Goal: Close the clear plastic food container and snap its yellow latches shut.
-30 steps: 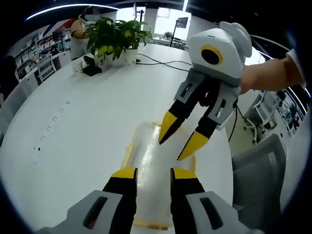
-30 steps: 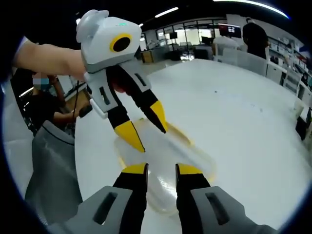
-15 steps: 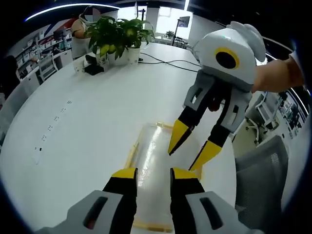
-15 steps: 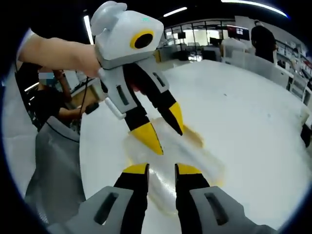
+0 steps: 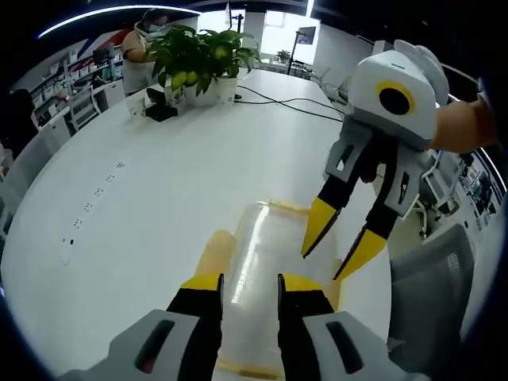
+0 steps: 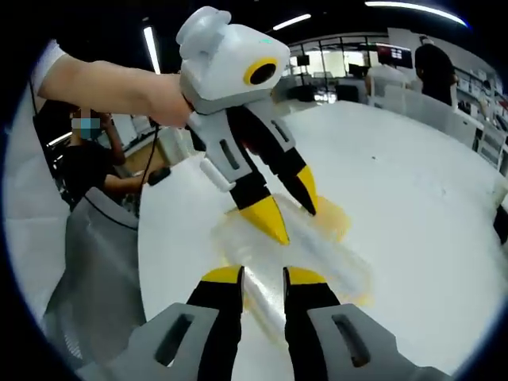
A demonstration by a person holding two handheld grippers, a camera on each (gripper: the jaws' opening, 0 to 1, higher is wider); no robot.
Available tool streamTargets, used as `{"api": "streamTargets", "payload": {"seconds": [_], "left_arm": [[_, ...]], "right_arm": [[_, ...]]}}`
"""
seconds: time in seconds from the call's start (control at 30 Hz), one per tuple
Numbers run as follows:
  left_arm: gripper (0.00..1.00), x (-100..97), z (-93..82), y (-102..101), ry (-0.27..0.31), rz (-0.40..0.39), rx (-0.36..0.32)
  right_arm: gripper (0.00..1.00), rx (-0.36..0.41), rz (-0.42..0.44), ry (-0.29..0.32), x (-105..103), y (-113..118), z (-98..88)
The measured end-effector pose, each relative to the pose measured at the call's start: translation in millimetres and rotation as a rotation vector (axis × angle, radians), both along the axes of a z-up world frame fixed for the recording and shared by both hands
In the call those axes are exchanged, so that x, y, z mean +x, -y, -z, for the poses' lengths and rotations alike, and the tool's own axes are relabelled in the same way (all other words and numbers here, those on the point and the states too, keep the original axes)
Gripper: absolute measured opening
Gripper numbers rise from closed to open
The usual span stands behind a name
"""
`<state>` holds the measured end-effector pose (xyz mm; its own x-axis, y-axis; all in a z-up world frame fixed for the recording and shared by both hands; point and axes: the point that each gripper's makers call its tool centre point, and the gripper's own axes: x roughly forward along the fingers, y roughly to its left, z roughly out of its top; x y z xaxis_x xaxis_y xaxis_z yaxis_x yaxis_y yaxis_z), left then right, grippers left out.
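Note:
The clear plastic container (image 5: 258, 254) lies on the white table (image 5: 143, 198), its lid on top and yellow latches (image 5: 216, 248) along its edges. My left gripper (image 5: 250, 284) hangs over its near end, jaws parted, nothing between them. My right gripper (image 5: 329, 254) comes in from the right, open, with its yellow tips just above the container's right side. In the right gripper view the container (image 6: 321, 254) lies under my right gripper (image 6: 263, 278), and the left gripper (image 6: 292, 216) points down at it, a yellow latch (image 6: 335, 213) behind its tips.
Potted plants (image 5: 198, 55), a black object (image 5: 163, 113) and cables (image 5: 278, 103) sit at the table's far side, with a person (image 5: 147, 32) behind. A grey chair (image 6: 95, 278) stands at the table's edge near a seated person (image 6: 83, 167).
Both cameras have shifted. In the left gripper view the right gripper has moved rightwards over the container's right side. In the right gripper view the left gripper has moved rightwards. Both stay open.

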<state>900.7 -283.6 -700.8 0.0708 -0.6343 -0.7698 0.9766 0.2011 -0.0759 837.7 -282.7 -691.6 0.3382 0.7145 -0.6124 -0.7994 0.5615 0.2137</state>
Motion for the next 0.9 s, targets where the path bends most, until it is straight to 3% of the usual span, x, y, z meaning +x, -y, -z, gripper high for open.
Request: {"api": "streamTargets", "payload": {"seconds": [0.17, 0.33, 0.47, 0.5, 0.57, 0.73, 0.83, 0.9], "left_arm": [[0.19, 0.2, 1.5, -1, 0.001, 0.0, 0.009], [0.19, 1.6, 1.7, 0, 0.003, -0.002, 0.01], [0.2, 3.3, 4.2, -2, 0.013, -0.005, 0.027], [0.2, 4.0, 4.7, -2, 0.024, 0.003, 0.028], [0.2, 1.7, 5.4, -2, 0.014, 0.004, 0.031], [0.2, 0.3, 6.4, -3, 0.014, 0.003, 0.036], [0.2, -0.8, 6.5, -4, 0.014, 0.004, 0.038], [0.2, -1.4, 6.2, -4, 0.013, 0.004, 0.036]], "right_arm": [[0.17, -0.01, -0.04, -0.042, -9, -1, 0.7], [0.17, -0.016, -0.043, -0.021, -7, -4, -1.0], [0.19, -0.149, -0.139, -0.017, -23, 2, 17.0], [0.18, -0.172, -0.157, 0.027, -21, 2, 19.3], [0.17, -0.112, -0.129, -0.014, -22, -4, 15.9], [0.17, -0.033, -0.063, -0.025, -9, -3, 3.0], [0.16, 0.004, -0.042, -0.025, -4, -3, -5.2], [0.16, -0.01, -0.035, -0.012, -1, -1, -5.4]]}}
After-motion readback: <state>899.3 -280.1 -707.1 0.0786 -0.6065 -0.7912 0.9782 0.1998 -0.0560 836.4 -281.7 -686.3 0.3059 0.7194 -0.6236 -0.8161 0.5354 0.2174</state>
